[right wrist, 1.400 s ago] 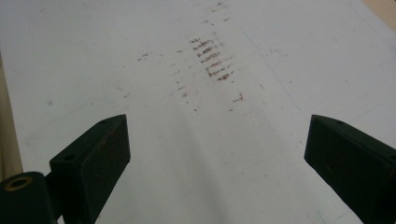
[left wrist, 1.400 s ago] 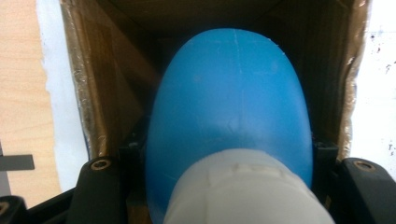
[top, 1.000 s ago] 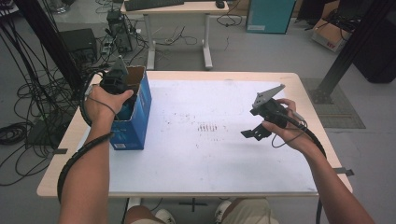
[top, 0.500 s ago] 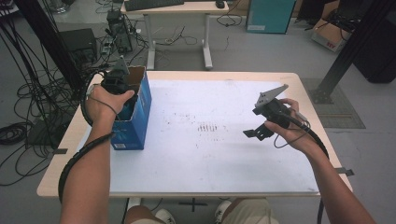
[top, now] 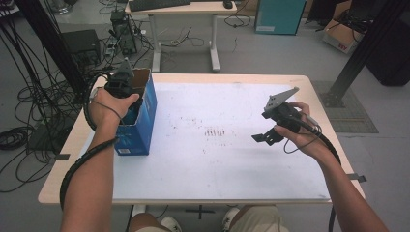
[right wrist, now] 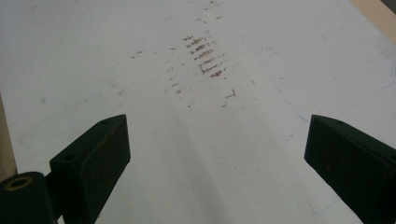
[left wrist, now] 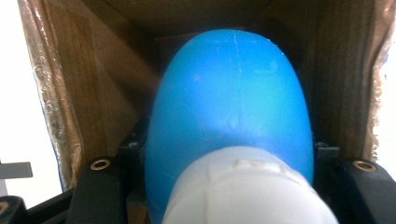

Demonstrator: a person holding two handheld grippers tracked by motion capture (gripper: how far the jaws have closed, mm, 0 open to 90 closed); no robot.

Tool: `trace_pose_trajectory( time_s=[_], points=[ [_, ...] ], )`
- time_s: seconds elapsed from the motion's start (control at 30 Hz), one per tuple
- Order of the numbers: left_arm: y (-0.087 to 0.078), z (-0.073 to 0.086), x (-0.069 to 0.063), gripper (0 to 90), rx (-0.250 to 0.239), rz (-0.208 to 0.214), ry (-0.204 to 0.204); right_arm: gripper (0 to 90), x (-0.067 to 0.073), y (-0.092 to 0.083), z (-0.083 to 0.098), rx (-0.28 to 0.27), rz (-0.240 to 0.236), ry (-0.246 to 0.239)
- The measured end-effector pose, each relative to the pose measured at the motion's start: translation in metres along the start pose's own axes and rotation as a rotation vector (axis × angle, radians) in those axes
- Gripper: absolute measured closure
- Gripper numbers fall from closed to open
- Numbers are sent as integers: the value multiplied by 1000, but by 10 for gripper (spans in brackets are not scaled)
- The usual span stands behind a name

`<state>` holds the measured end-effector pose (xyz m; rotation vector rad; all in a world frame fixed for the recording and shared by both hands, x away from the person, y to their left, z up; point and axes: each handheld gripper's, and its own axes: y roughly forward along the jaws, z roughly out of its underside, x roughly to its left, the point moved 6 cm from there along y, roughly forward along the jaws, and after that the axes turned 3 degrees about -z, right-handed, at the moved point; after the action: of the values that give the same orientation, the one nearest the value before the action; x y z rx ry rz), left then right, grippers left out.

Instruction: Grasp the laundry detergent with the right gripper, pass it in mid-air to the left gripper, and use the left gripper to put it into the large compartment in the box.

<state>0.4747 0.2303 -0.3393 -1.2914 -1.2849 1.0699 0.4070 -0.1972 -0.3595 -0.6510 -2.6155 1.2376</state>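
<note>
The thing in play is a blue bottle (left wrist: 233, 112), smooth rounded plastic with a faint seam running up the middle and a white cap (left wrist: 243, 186) at the near end. No readable label on it, so no brand to report. It's sitting down inside an open blue box (top: 140, 121) with plain brown cardboard inner walls; there's some white print low on the box's front face, but it's too small to make out.

The left gripper (top: 121, 84) is dipped into the box top and pinching the bottle, its jaws tight against both sides just behind the cap.

The box stands near the left edge of the bench (top: 203, 193), which has a white top with reddish-brown smudges (right wrist: 205, 56) in the middle. The right gripper (right wrist: 217, 149) hovers over the right side of the bench, well apart from the box, jaws spread wide with nothing between them.
</note>
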Motion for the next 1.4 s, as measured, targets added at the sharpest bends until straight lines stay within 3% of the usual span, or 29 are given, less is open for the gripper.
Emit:
trace_pose_trajectory(
  time_s=[1.4],
  points=[
    [0, 0, 0, 372, -2, 3, 4, 71, -1, 2, -1, -6, -3, -6]
  ],
)
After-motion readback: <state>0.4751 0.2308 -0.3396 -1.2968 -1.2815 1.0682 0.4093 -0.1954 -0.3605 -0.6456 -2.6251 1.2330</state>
